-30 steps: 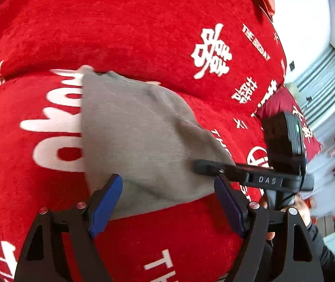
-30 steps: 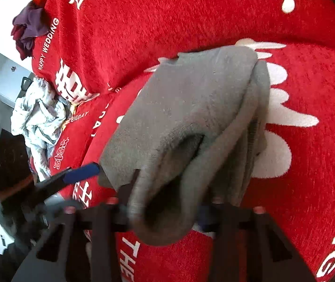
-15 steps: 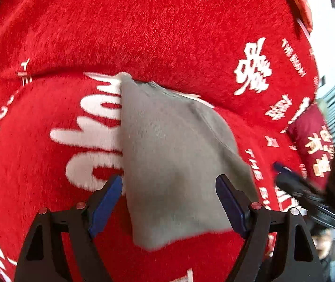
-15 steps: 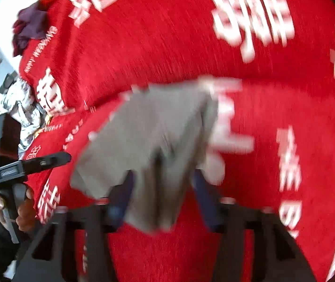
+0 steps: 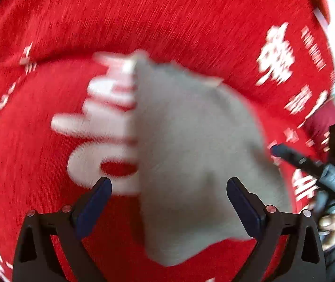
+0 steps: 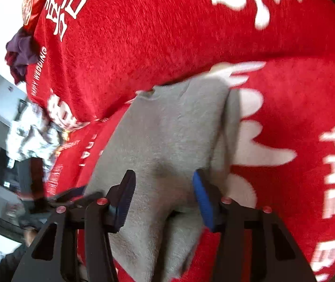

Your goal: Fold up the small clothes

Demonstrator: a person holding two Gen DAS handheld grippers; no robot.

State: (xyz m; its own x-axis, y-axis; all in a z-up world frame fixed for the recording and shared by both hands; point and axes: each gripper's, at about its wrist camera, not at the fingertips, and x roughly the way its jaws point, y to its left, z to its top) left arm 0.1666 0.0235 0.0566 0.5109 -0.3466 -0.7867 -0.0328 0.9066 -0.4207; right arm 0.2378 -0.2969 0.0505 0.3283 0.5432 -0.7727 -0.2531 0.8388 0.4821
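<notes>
A small grey garment (image 5: pixel 191 155) lies folded on a red sofa cover with white lettering. In the left wrist view my left gripper (image 5: pixel 167 199) is open and empty just above its near edge. The frame is motion-blurred. In the right wrist view the garment (image 6: pixel 167 141) shows a fold along its right side, and my right gripper (image 6: pixel 162 192) is open with its jaws astride the near part of the cloth, not pinching it. The right gripper also shows at the right edge of the left wrist view (image 5: pixel 313 164).
The red sofa backrest (image 6: pixel 167 35) rises just behind the garment. A crumpled white patterned cloth (image 6: pixel 31 134) and a dark purple one (image 6: pixel 19 54) lie at the sofa's left end. The seat (image 6: pixel 308 117) extends to the right.
My right gripper has opened and let go of the grey garment, which now lies on the seat. My left gripper has stayed open and shifted over the garment.
</notes>
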